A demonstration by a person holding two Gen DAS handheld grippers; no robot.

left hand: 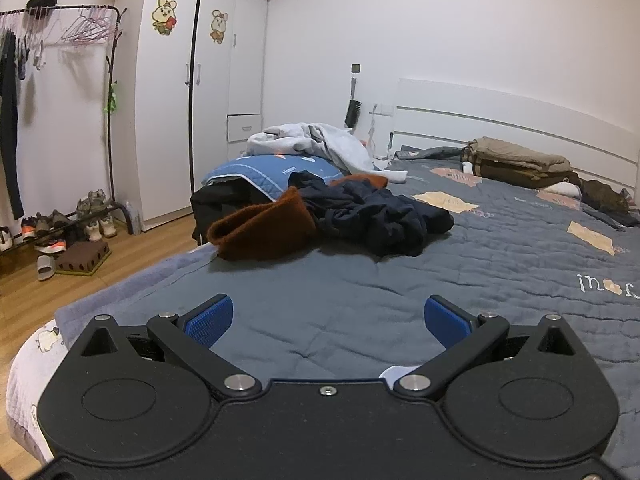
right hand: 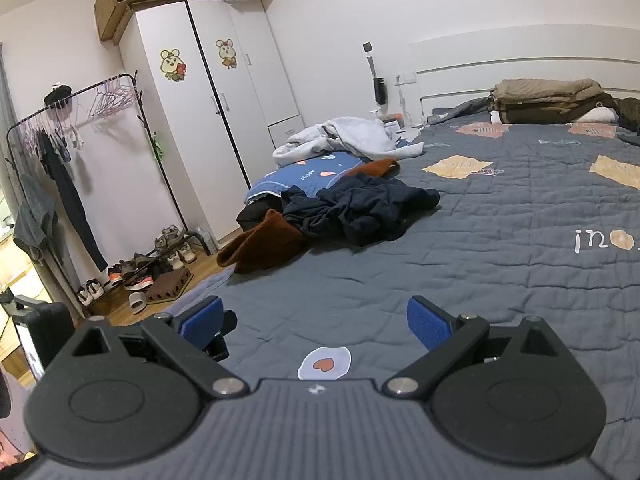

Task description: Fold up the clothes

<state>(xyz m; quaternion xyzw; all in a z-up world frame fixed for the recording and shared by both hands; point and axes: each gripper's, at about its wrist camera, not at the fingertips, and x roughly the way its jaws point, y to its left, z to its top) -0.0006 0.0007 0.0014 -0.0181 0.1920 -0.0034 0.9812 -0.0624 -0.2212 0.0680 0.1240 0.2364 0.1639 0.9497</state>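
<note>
A heap of unfolded clothes lies on the left side of the bed's grey quilt: a crumpled navy garment, a rust-brown fleece piece and a pale grey garment on a blue pillow. My left gripper hovers open over bare quilt, well short of the heap. In the right wrist view my right gripper is open too, above the quilt, with nothing between its blue pads.
Folded tan and brown bedding sits by the white headboard. Left of the bed stand a white wardrobe, a clothes rack with hangers, and shoes on the wooden floor.
</note>
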